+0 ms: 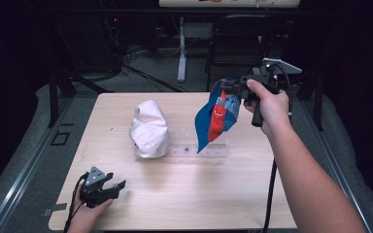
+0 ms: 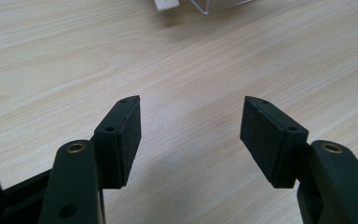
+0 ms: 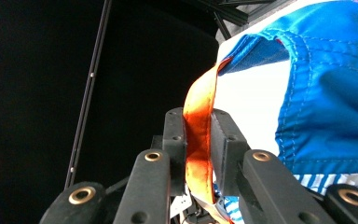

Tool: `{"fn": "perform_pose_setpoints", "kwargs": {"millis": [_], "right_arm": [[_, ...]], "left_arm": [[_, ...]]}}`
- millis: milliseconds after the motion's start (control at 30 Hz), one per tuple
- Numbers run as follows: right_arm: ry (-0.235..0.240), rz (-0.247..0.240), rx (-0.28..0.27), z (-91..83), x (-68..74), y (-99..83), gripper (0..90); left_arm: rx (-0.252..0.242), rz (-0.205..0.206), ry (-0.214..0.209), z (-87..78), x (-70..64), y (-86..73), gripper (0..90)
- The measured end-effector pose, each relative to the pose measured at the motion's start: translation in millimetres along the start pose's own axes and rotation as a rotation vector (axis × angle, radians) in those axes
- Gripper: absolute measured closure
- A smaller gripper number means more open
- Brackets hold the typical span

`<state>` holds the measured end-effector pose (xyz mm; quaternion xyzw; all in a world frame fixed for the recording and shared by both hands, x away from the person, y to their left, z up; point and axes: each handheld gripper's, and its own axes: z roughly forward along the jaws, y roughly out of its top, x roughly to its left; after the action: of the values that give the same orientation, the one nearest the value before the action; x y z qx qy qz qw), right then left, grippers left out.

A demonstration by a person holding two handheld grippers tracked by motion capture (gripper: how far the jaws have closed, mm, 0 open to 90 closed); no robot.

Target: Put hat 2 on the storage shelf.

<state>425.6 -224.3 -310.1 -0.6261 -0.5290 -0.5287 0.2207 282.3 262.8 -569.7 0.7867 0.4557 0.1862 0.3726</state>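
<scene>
A blue cap with a red-orange part (image 1: 217,116) hangs in the air over the right half of the table, held up by my right gripper (image 1: 233,88). In the right gripper view the jaws are shut (image 3: 198,135) on the cap's orange band (image 3: 198,121), with blue fabric (image 3: 326,93) to the right. A white cap (image 1: 149,129) sits on the table's middle, on a clear plastic stand (image 1: 204,150). My left gripper (image 1: 117,186) rests low at the table's front left, open (image 2: 191,135), with bare wood between its pads.
The wooden table (image 1: 184,194) has free surface between the left gripper and the caps. A black chair (image 1: 240,39) and a white table leg (image 1: 181,48) stand behind the far edge. The corner of the clear stand (image 2: 214,5) lies ahead of the left gripper.
</scene>
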Motion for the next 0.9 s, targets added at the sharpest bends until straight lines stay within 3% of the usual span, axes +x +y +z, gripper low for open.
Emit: {"fn": "perform_pose_setpoints", "kwargs": {"millis": [400, 667, 900], "right_arm": [[0.003, 0.023, -0.021, 7.8, -5.5, 5.7, 77.8], [0.005, 0.019, -0.025, 9.9, -0.7, 6.5, 77.8], [-0.025, 0.028, -0.03, 12.4, -7.4, 6.7, 77.8]], "left_arm": [[0.008, 0.011, -0.007, -0.2, 0.7, 0.8, 38.6], [0.008, 0.011, -0.007, -0.4, 1.0, 1.0, 38.6], [0.009, 0.013, -0.006, -0.4, 1.2, 1.0, 38.6]]}}
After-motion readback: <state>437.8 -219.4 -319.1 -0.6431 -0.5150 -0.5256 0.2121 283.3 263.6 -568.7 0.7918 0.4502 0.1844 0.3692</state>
